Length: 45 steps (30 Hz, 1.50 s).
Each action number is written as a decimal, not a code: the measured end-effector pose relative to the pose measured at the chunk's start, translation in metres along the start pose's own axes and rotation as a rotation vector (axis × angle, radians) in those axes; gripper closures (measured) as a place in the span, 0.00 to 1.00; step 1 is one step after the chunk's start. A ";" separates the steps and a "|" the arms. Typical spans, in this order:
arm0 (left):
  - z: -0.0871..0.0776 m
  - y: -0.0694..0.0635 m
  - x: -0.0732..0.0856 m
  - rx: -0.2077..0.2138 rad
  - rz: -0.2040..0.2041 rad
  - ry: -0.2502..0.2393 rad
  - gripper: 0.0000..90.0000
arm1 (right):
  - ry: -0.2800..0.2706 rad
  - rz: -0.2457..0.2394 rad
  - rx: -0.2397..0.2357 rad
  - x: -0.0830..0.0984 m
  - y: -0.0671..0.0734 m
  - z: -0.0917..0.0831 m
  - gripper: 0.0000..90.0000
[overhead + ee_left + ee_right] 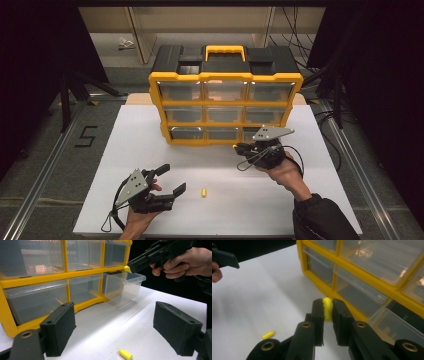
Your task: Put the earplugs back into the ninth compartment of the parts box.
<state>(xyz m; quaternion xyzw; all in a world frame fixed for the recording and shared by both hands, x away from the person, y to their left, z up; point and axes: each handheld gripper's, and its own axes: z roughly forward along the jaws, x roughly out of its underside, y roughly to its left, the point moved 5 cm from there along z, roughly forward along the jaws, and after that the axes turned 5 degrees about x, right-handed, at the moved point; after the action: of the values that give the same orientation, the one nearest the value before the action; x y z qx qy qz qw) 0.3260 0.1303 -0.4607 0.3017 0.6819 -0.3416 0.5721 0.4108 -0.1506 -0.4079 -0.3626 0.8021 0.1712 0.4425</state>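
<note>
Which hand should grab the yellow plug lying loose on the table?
Left. The left tool is open right beside the loose plug. The right tool is shut on another plug up by the pulled-out drawer.

Grey floor [45, 150] with a taped "5" [86, 136], black curtains [30, 60] on both sides.

Bare worktop [150, 150] is lying open across the frame's lower centre; the drawer cabinet [225, 107] is blocking the upper centre, its pulled-out drawer [124, 286] jutting forward.
</note>
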 end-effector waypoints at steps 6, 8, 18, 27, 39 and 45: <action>0.000 0.000 0.000 0.002 0.000 -0.002 0.19 | -0.013 0.018 0.022 0.000 -0.010 -0.006 0.89; 0.000 0.000 0.000 0.002 0.001 -0.002 0.19 | -0.018 0.031 0.035 0.000 -0.016 -0.009 0.89; 0.000 -0.001 0.000 0.002 0.006 0.000 0.19 | -0.020 0.074 0.107 0.006 -0.039 -0.014 0.89; 0.000 -0.001 0.000 0.003 0.004 0.001 0.20 | 0.003 0.105 0.138 0.015 -0.047 -0.005 0.88; 0.000 -0.001 0.000 0.004 0.003 0.001 0.20 | -0.003 0.152 0.151 0.017 -0.052 0.000 0.70; 0.000 -0.001 0.000 0.003 0.004 0.000 0.20 | -0.050 0.149 0.113 0.004 -0.040 -0.008 0.56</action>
<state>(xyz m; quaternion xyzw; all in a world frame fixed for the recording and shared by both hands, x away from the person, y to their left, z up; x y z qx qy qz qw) 0.3256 0.1297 -0.4604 0.3037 0.6811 -0.3415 0.5721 0.4342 -0.1836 -0.4048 -0.2720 0.8239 0.1669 0.4683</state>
